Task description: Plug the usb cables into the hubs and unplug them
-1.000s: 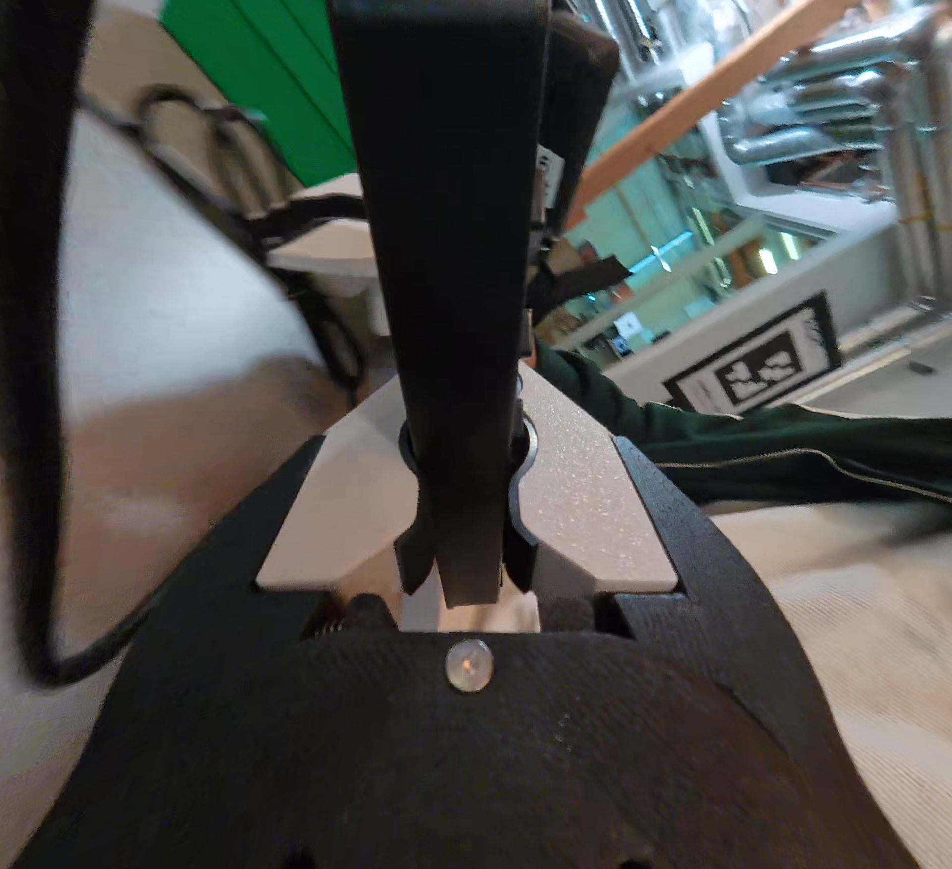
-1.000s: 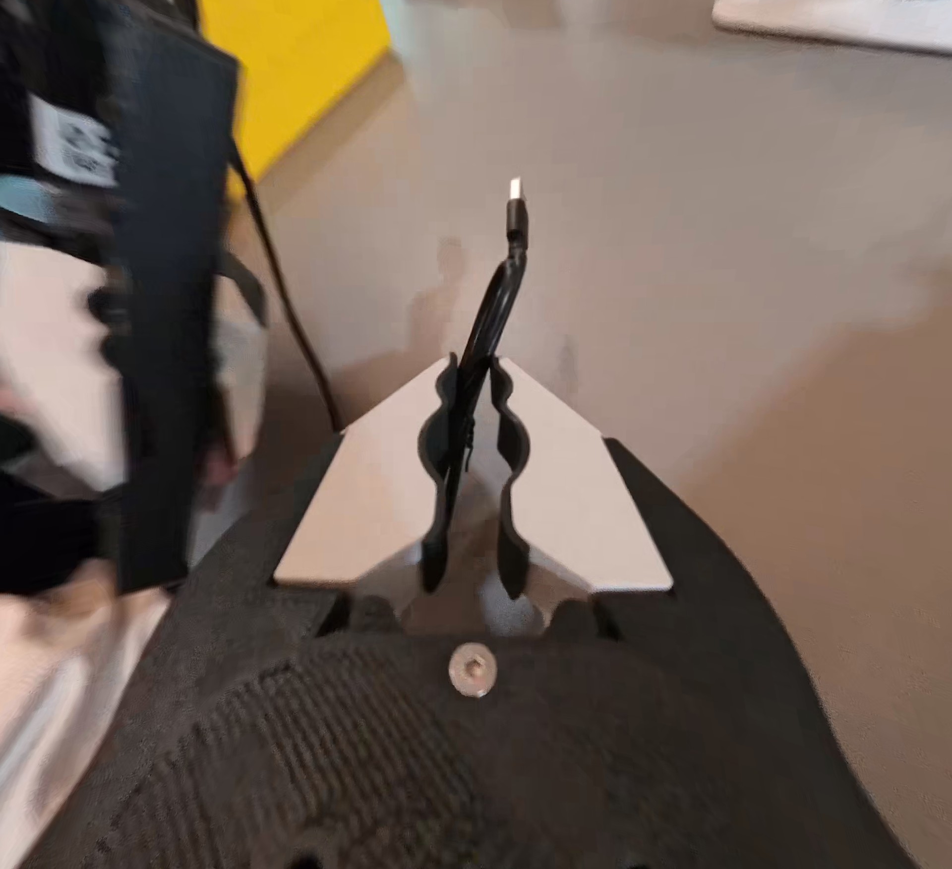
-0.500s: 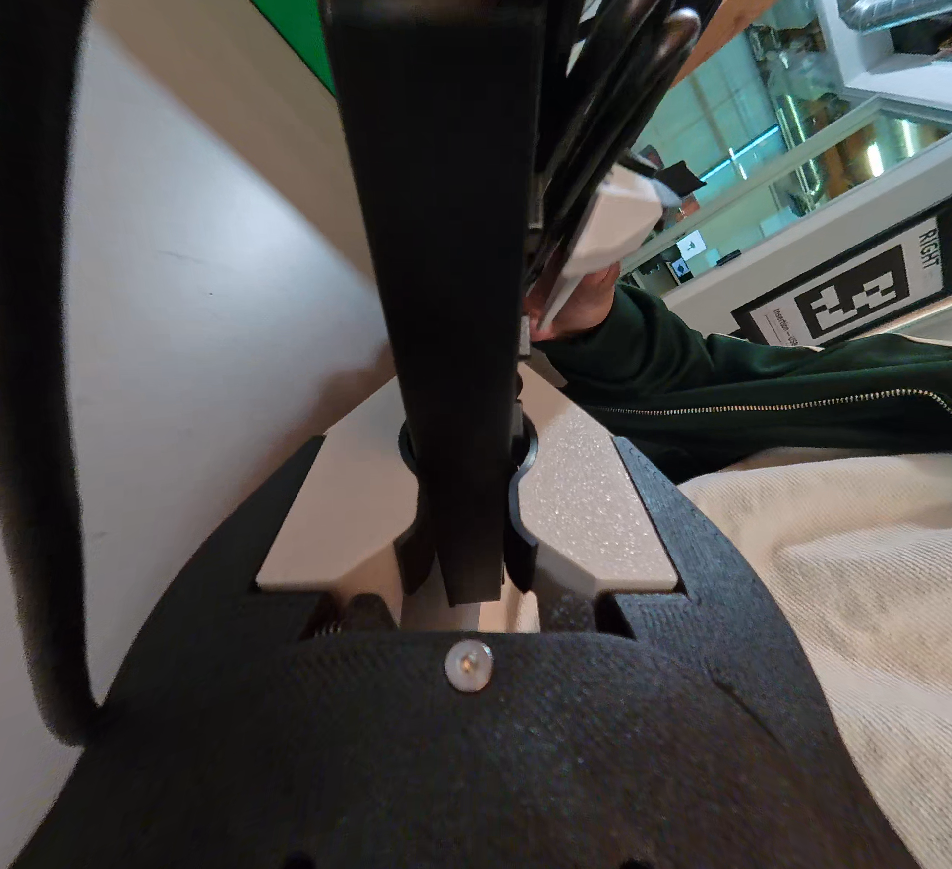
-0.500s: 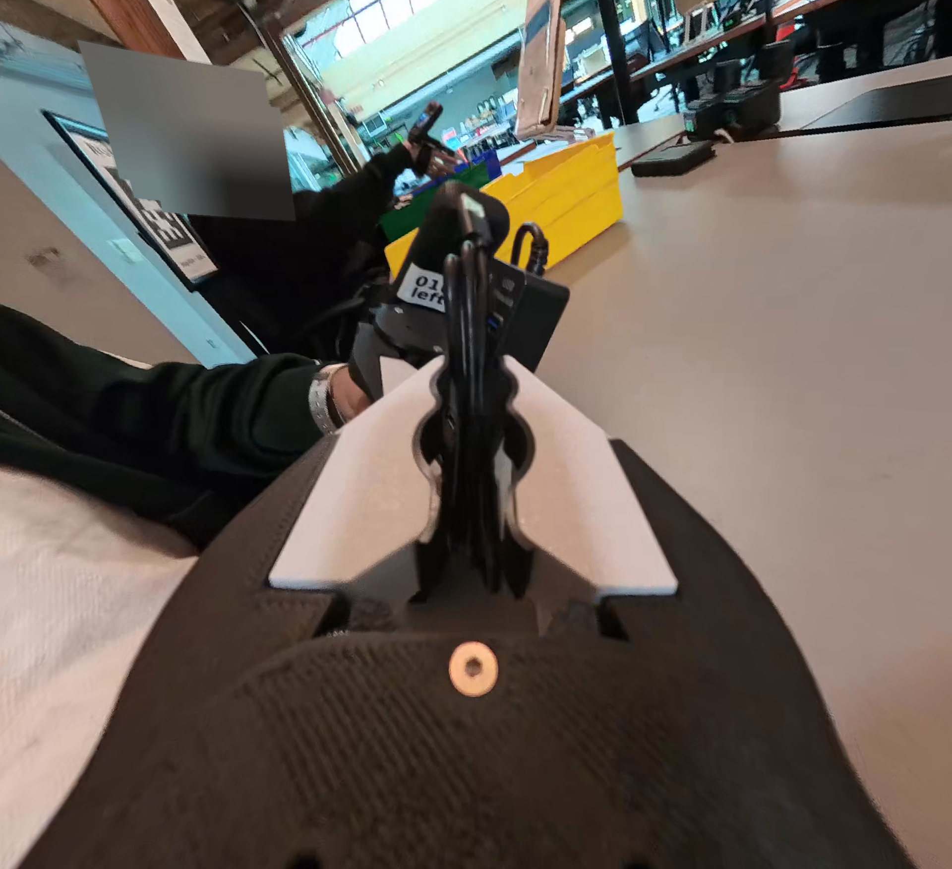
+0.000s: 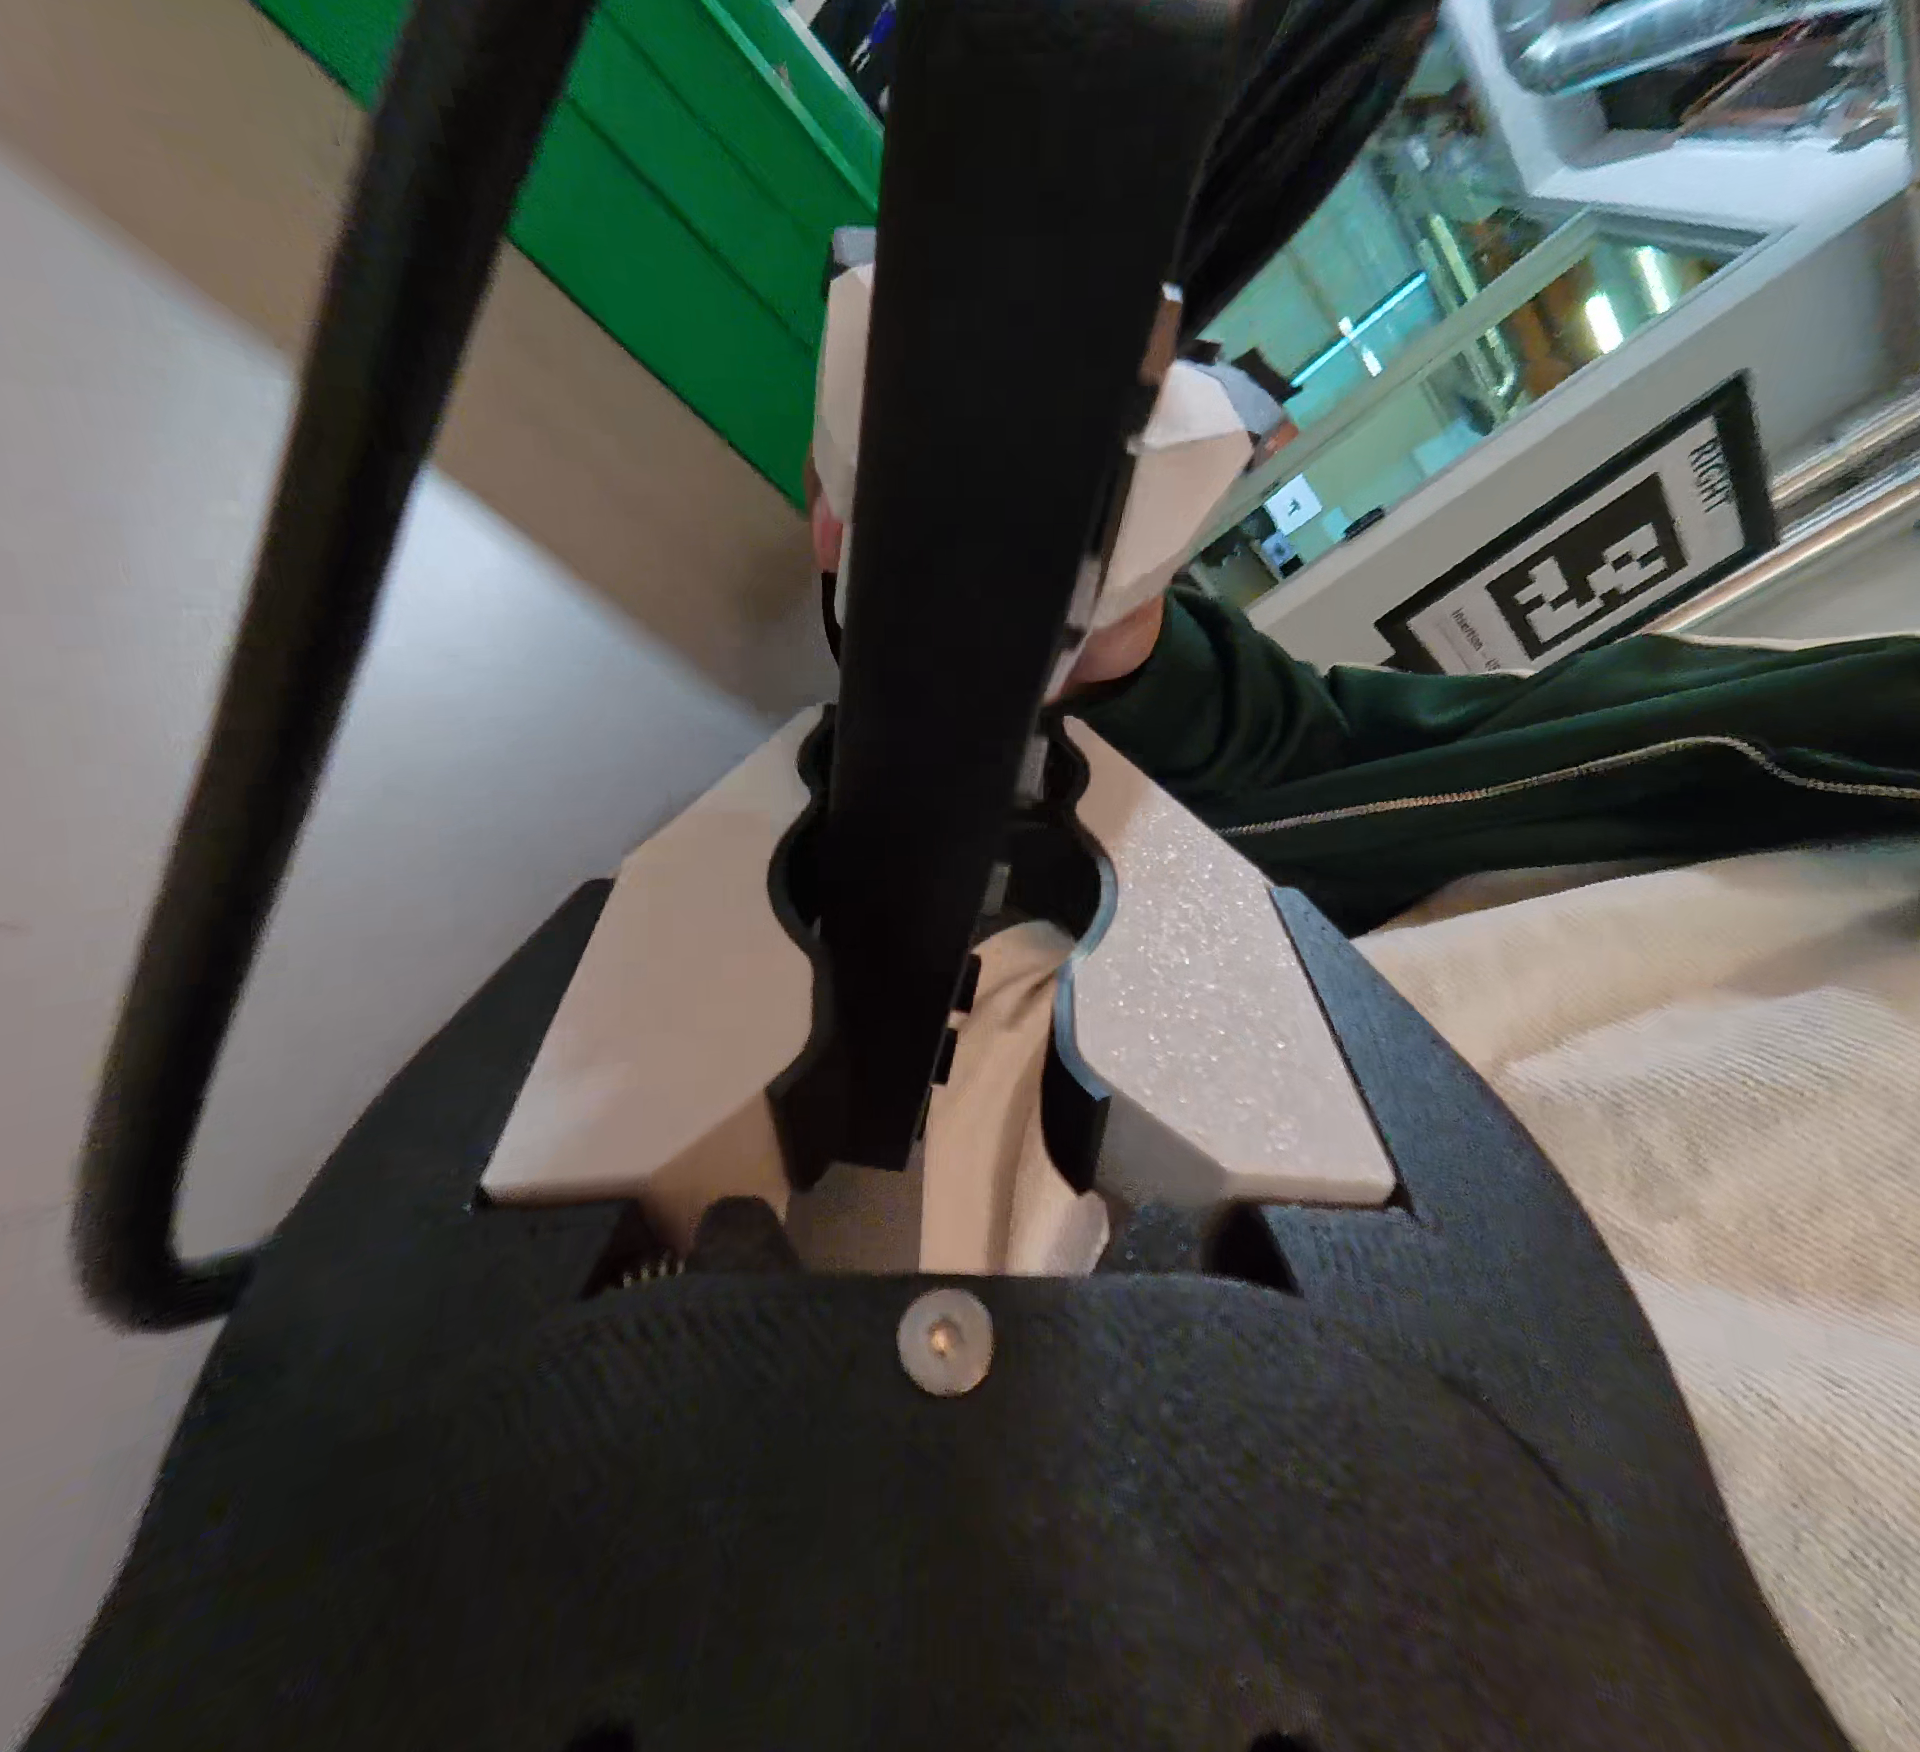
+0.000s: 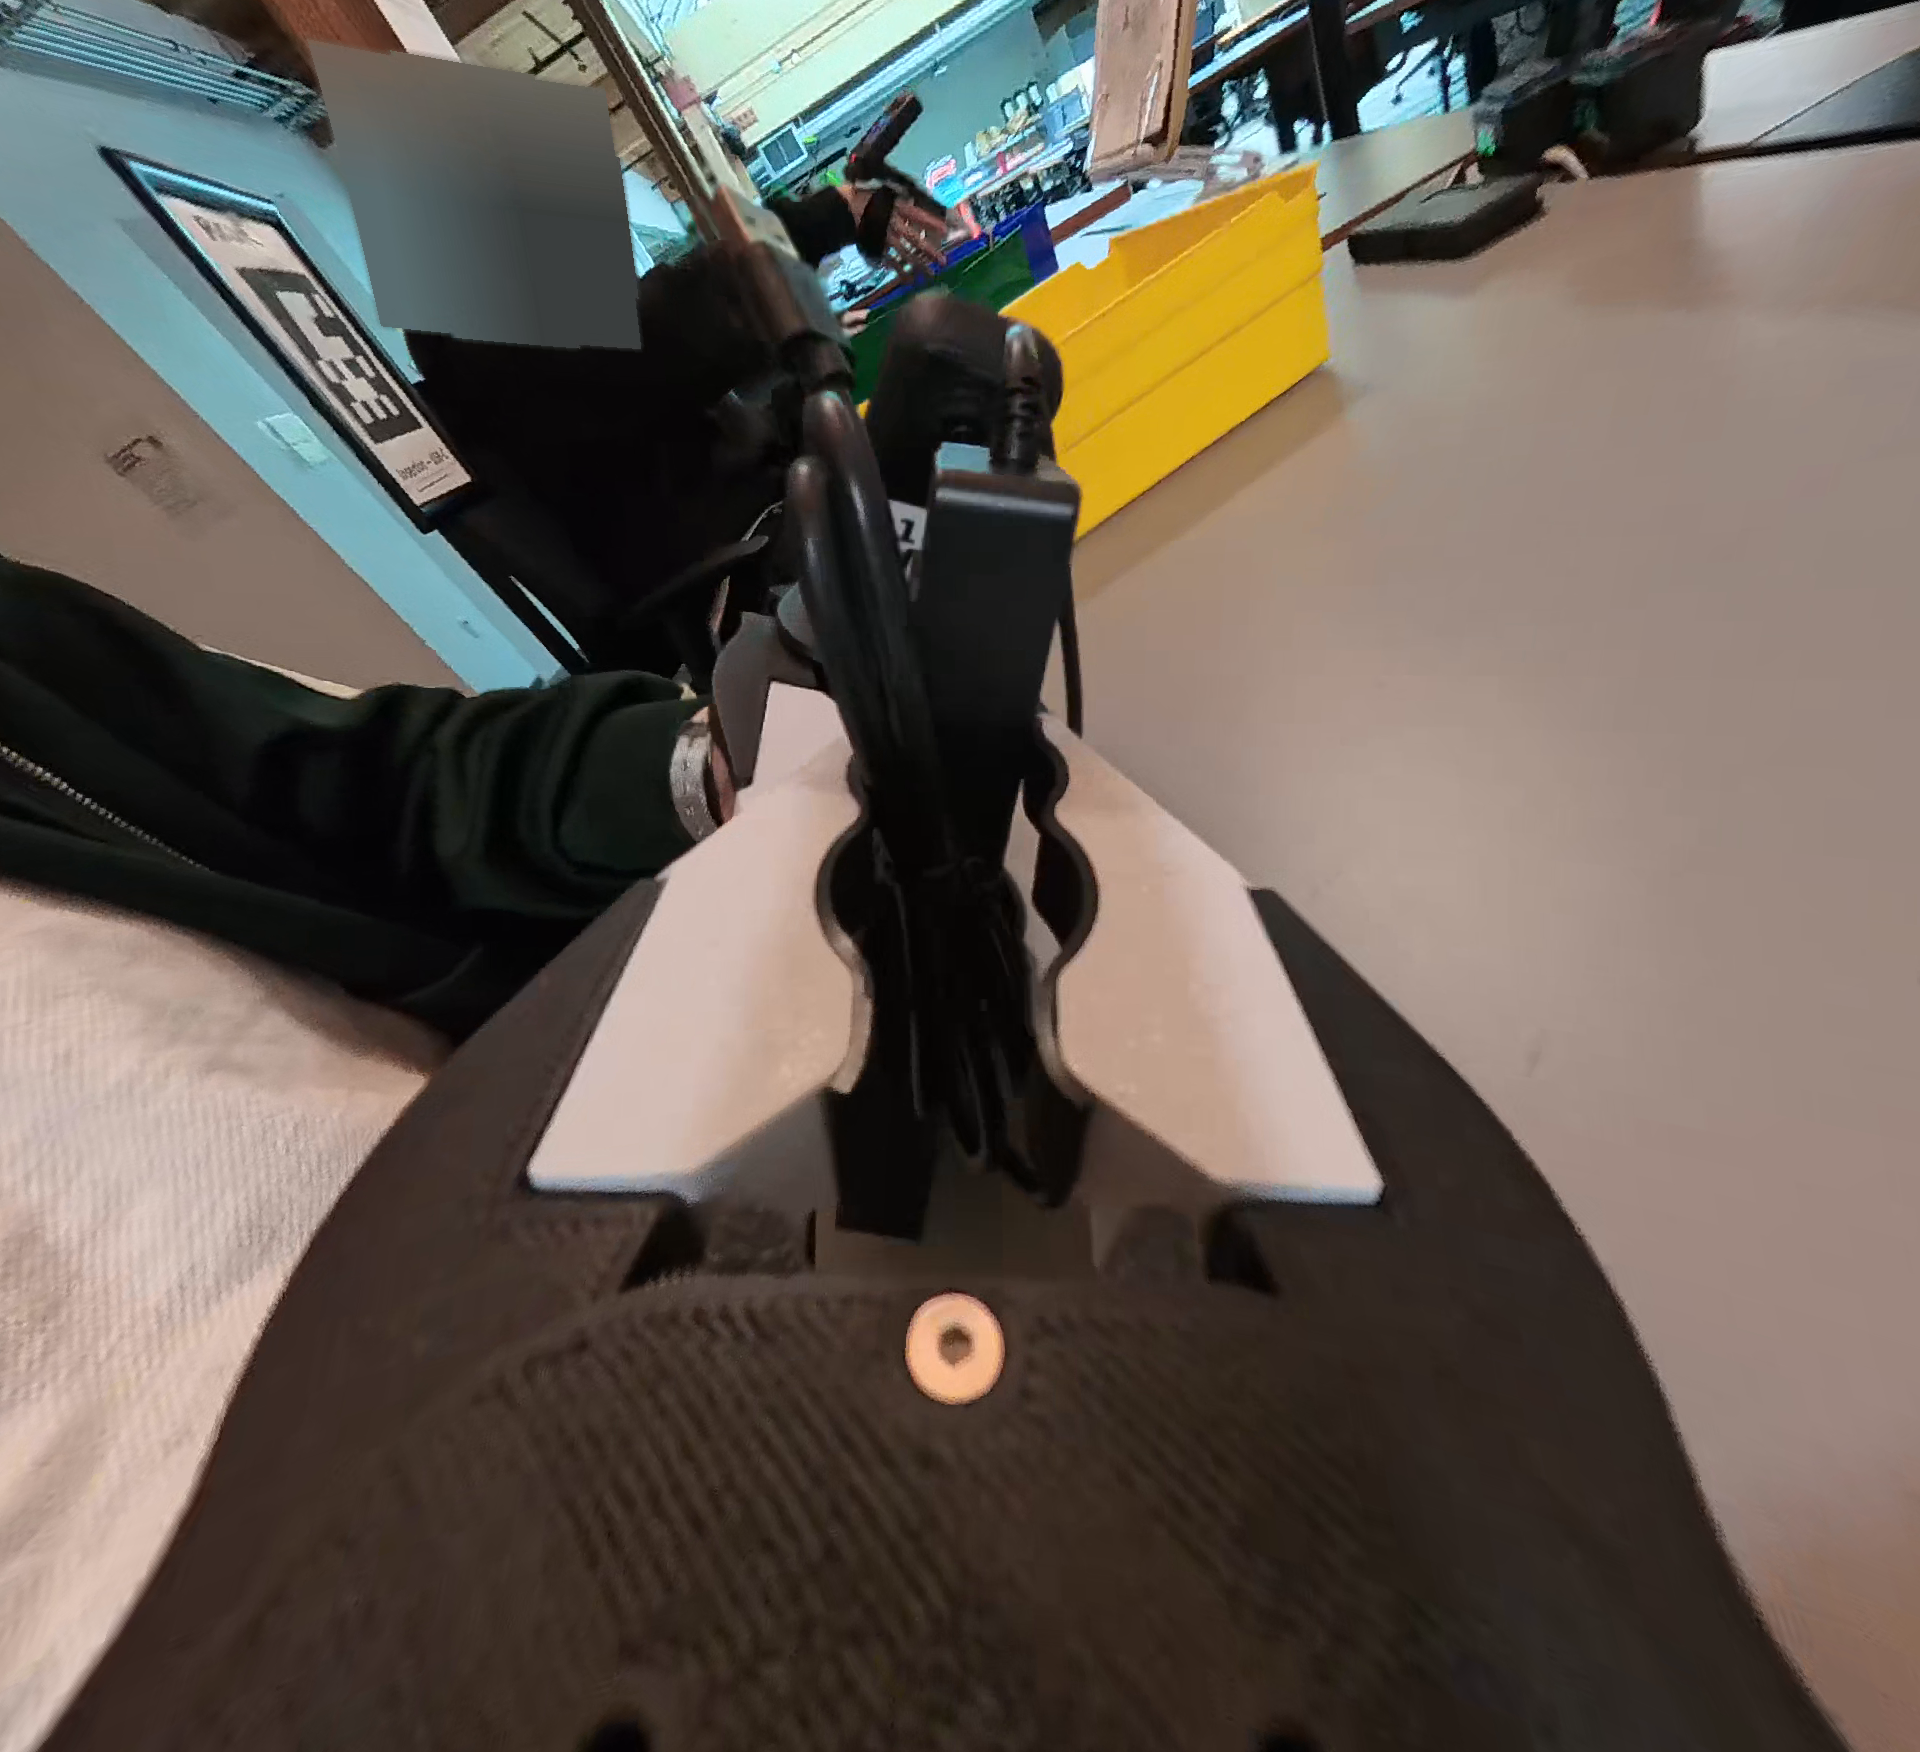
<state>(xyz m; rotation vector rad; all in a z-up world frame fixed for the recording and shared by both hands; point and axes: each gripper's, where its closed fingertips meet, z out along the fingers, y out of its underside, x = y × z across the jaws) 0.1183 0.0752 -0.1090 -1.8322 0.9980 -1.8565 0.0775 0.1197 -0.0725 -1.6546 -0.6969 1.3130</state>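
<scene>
My left gripper (image 5: 940, 757) is shut on a long black USB hub (image 5: 1018, 352) that stands up out of its jaws. The hub leans on the left finger, with a gap by the right finger lower down. The hub's thick black cable (image 5: 312, 559) loops at the left. My right gripper (image 6: 951, 757) is shut on a bundled black USB cable (image 6: 935, 923). The cable loops up beside the hub (image 6: 997, 601), which sits just past my fingertips. Its white fingertips (image 5: 1174, 476) show behind the hub. I cannot tell whether a plug sits in a port.
A grey table (image 6: 1507, 663) stretches to the right, with a yellow bin (image 6: 1174, 331) and a flat black object (image 6: 1444, 216) farther back. A green bin (image 5: 644, 175) is behind the hub. A dark green sleeve (image 5: 1455, 767) and cream cloth (image 5: 1610, 1131) lie close below.
The right gripper swung up from the table and closed in on the hub with the cable. The left jaws have widened slightly, and the hub now sits tilted in them.
</scene>
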